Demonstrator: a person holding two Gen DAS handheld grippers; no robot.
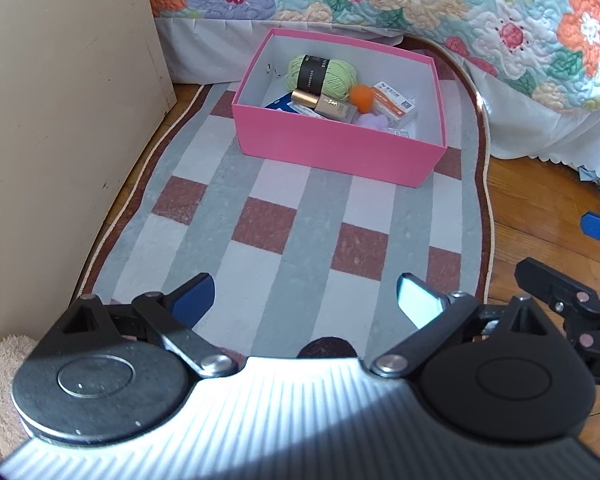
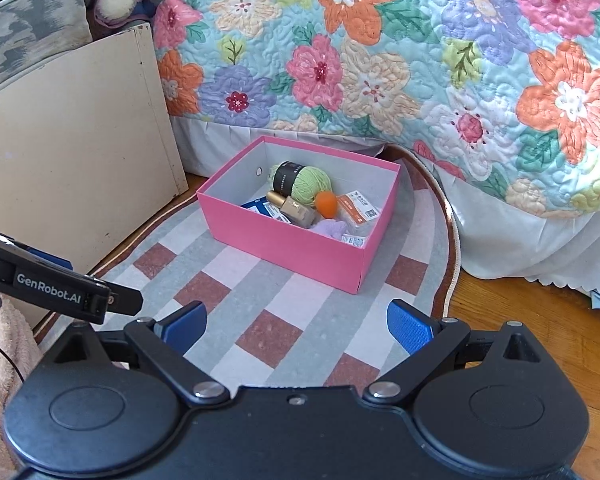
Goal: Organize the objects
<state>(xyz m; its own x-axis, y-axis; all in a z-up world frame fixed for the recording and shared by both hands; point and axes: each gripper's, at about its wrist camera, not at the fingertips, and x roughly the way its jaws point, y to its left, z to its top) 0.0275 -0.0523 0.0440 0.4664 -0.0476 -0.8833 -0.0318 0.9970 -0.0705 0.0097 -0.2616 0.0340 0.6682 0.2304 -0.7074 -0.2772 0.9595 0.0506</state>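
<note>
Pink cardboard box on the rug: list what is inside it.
Inside the pink cardboard box: a green yarn ball, gold-capped beige bottle, orange ball, orange-white packets, something lilac. The near wall hides whatever lies lower.

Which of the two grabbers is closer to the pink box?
Probably right. The right gripper hangs open just short of the pink box; the left gripper has more rug between it and the box.
</note>
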